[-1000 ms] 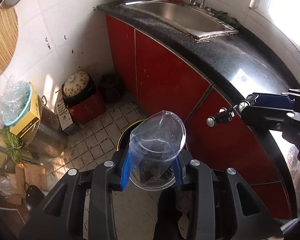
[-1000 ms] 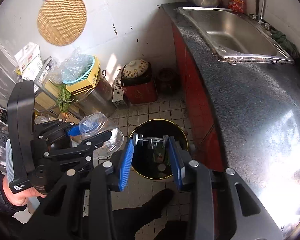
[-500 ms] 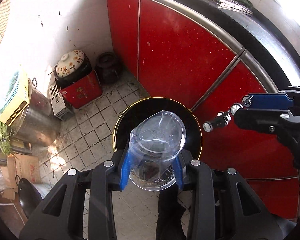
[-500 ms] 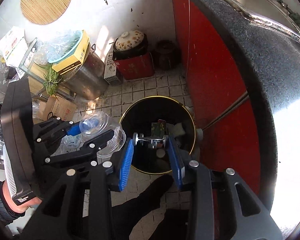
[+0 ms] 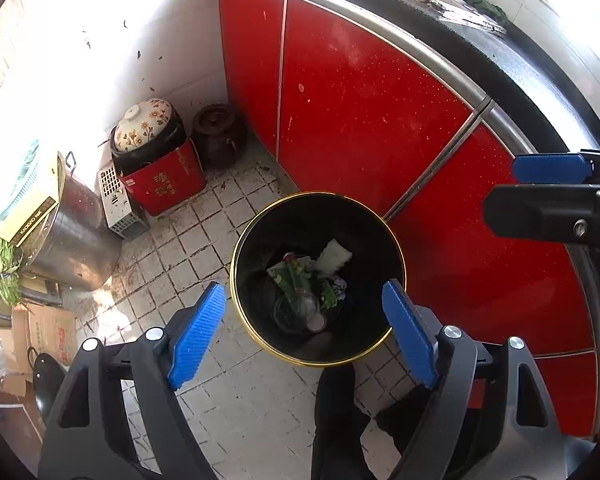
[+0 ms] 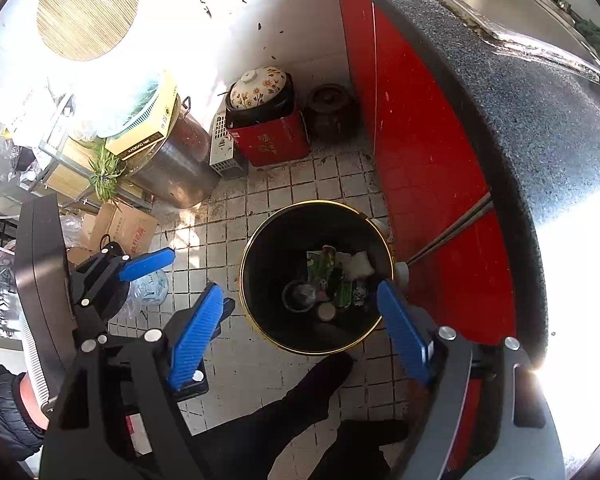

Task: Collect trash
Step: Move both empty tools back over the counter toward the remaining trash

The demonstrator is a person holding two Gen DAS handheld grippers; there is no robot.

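Note:
A black trash bin with a gold rim (image 5: 236,280) (image 6: 242,280) stands on the tiled floor by the red cabinets. Inside lie a clear plastic cup (image 5: 296,310) (image 6: 299,296), green wrappers (image 5: 296,276) (image 6: 324,268), a white scrap (image 5: 334,256) and a small round lid (image 6: 326,312). My left gripper (image 5: 304,332) is open and empty above the bin. My right gripper (image 6: 300,328) is open and empty above the bin too. The left gripper also shows in the right wrist view (image 6: 148,264), and the right gripper at the right edge of the left wrist view (image 5: 548,184).
Red cabinet doors (image 5: 360,100) and a dark counter (image 6: 540,128) run along the right. A floral-lidded pot on a red box (image 5: 156,160), a dark jar (image 5: 218,136), a steel pot (image 5: 72,232) and cardboard boxes (image 6: 124,228) crowd the far left floor. My dark-trousered leg (image 6: 300,400) is below.
My left gripper has opened and the clear cup has dropped into the bin. My right gripper has opened and let go of its small metal piece. Both grippers moved lower over the bin.

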